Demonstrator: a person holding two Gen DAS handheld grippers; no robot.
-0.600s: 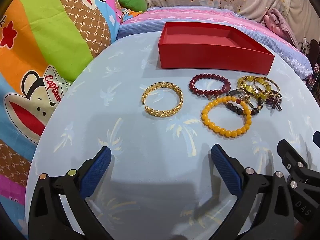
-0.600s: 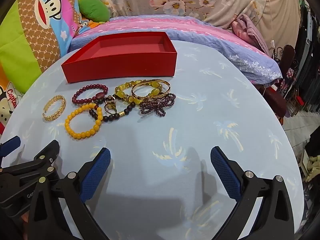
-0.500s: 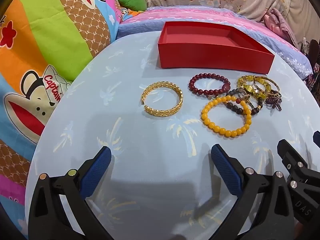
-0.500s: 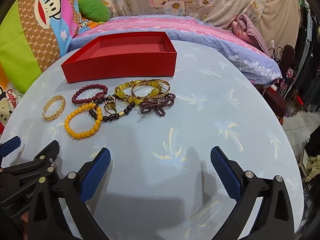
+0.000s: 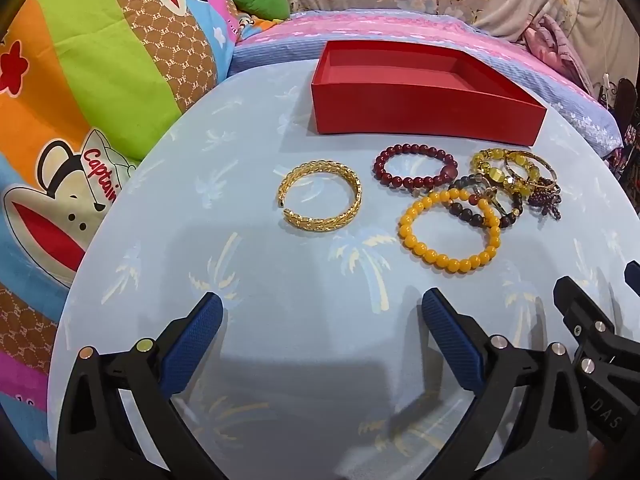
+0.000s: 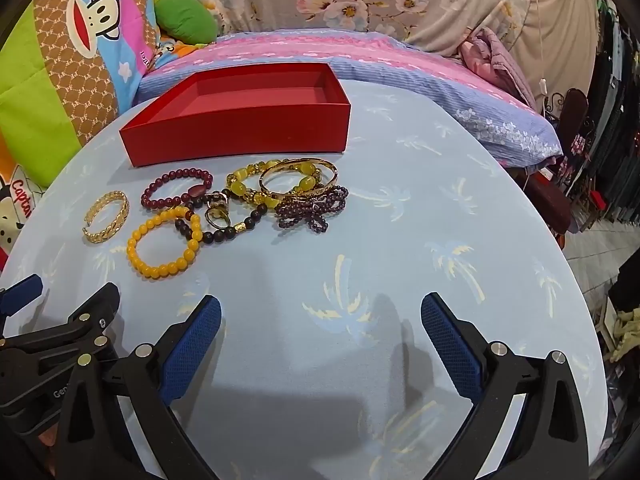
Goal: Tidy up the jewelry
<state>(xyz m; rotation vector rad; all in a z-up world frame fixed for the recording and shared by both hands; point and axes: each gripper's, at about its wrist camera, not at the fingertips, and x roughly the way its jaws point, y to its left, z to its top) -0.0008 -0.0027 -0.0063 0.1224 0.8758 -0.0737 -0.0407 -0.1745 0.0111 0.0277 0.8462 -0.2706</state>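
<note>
An empty red box (image 5: 424, 108) (image 6: 240, 132) stands at the far side of a round table. In front of it lie a gold bangle (image 5: 352, 204) (image 6: 120, 216), a dark red bead bracelet (image 5: 416, 182) (image 6: 160, 200), a yellow bead bracelet (image 5: 448, 262) (image 6: 160, 268), and a tangled heap of dark-bead, yellow-stone, gold and purple pieces (image 5: 516, 184) (image 6: 296, 192). My left gripper (image 5: 320, 324) is open and empty, near the table's front, short of the gold bangle. My right gripper (image 6: 320, 320) is open and empty, to the right of the left one.
The table has a light blue palm-print cover (image 5: 240, 272) (image 6: 400, 240). A bed with a pink and blue sheet (image 6: 320, 52) and bright cartoon pillows (image 5: 80, 80) runs behind and to the left. Clothes and a dark chair (image 6: 576, 120) stand at the right.
</note>
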